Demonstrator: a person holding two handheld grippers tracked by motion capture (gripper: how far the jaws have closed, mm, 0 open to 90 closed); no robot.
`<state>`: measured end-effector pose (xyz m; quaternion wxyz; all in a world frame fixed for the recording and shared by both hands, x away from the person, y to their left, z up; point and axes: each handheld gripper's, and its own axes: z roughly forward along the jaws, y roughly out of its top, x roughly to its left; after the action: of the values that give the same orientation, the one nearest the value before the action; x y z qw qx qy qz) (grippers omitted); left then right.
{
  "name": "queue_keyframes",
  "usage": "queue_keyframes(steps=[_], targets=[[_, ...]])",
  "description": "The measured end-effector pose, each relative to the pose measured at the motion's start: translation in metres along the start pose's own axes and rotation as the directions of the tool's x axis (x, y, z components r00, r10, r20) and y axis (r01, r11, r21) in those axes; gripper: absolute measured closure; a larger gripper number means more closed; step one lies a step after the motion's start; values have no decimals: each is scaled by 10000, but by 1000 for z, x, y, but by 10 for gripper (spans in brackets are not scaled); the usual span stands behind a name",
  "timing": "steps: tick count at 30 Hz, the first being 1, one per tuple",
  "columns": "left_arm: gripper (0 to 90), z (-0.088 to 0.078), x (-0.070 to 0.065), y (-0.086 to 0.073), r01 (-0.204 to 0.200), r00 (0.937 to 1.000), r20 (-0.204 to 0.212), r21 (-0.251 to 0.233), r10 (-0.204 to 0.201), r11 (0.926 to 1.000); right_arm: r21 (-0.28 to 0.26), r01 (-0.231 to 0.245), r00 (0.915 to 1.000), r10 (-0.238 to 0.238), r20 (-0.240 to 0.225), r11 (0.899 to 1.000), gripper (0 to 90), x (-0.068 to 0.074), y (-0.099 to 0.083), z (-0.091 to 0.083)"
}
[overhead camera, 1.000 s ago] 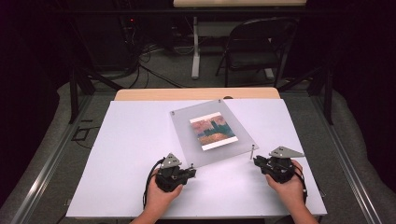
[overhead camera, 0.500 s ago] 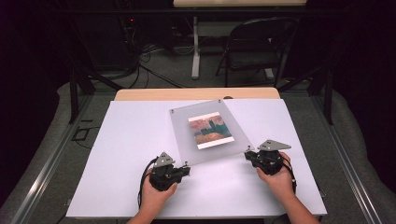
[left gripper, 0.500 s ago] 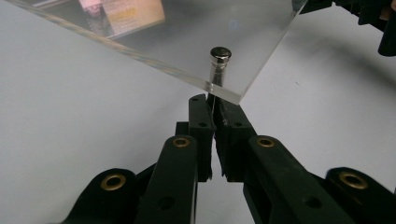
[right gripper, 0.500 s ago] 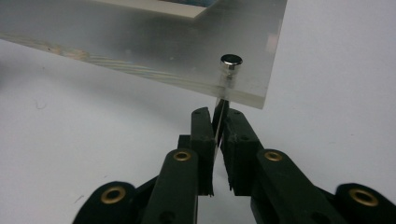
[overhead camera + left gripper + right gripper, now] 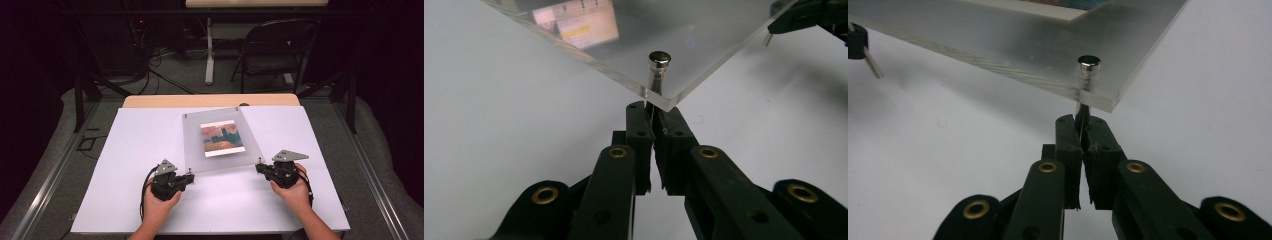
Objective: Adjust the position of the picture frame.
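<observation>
CHANGE: both tongs moved in from the near bench edge to the clear frame's (image 5: 220, 140) near corners | LEFT: left tongs (image 5: 653, 116) pinched on the left metal post (image 5: 658, 70) | RIGHT: right tongs (image 5: 1083, 129) pinched on the right metal post (image 5: 1088, 75) | MEANING: probably a two-handed lift or shift | FRAME: mid-bench (image 5: 150, 135), holding a picture (image 5: 221, 138) | WRITING: none legible

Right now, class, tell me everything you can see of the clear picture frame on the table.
The picture frame is a flat, clear, plastic-looking panel with a small painted landscape print inside and a metal pin at each corner. It sits on the white table, turned slightly askew. The left gripper is shut on the near left pin; the right gripper is shut on the near right pin.
</observation>
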<state>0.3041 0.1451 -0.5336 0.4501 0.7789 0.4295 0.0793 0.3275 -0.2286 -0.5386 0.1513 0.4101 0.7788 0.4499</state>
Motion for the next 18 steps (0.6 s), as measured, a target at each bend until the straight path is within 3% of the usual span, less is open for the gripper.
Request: queue_keyframes(steps=[13, 18], targets=[[854, -8, 23, 13, 357, 9980, -514, -378, -376, 9986, -13, -91, 9987, 90, -501, 10000, 856, 14, 14, 6], [855, -5, 30, 17, 272, 9974, -656, -290, -290, 9992, -25, -220, 9986, 218, -475, 9998, 856, 16, 18, 12]])
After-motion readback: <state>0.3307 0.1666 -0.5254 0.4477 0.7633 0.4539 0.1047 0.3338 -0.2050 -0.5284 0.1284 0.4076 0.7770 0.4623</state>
